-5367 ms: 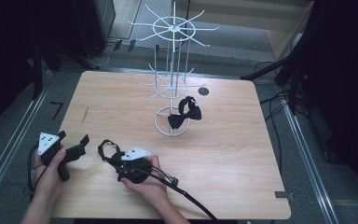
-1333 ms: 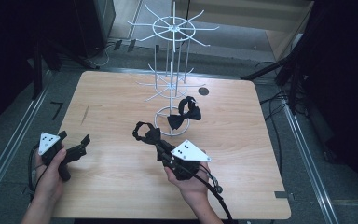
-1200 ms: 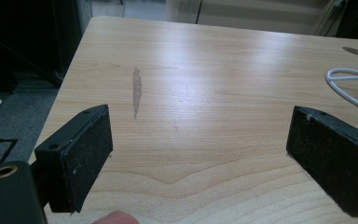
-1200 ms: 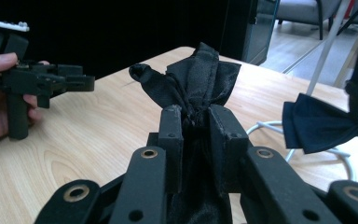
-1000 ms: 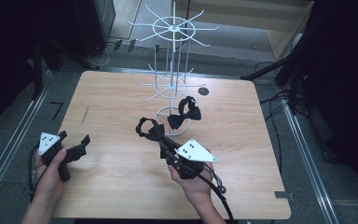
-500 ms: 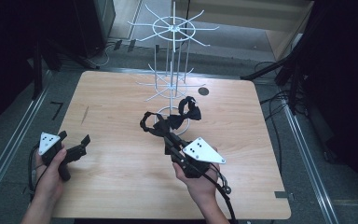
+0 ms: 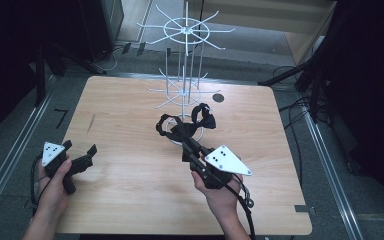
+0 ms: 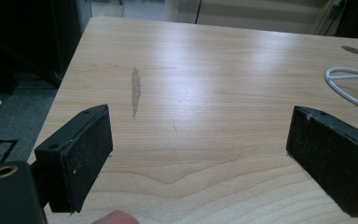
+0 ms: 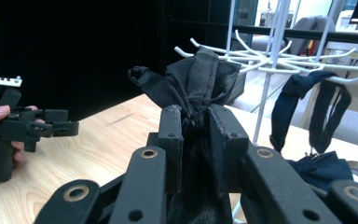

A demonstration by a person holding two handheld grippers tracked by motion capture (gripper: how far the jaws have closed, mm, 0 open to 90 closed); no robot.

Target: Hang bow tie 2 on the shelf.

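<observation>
Table (image 7: 130, 200) was evenly lit, surroundings dark. Glare streaked the wood in left gripper view, upper right. Right gripper view: black left background, bright blurred upper right, near jaws soft.

Rack (image 7: 185, 90) at counter (image 7: 130, 200) far centre, base ring on surface. Bow tie (image 7: 203, 118) just right of rack pole, hanging from lower hook. Second tie (image 7: 172, 131) in front of rack base, between right gripper (image 7: 187, 148) jaws. Right gripper at counter centre, pointing toward rack. Left gripper (image 7: 80, 156) near left front edge, well apart from rack, above bare counter.
</observation>
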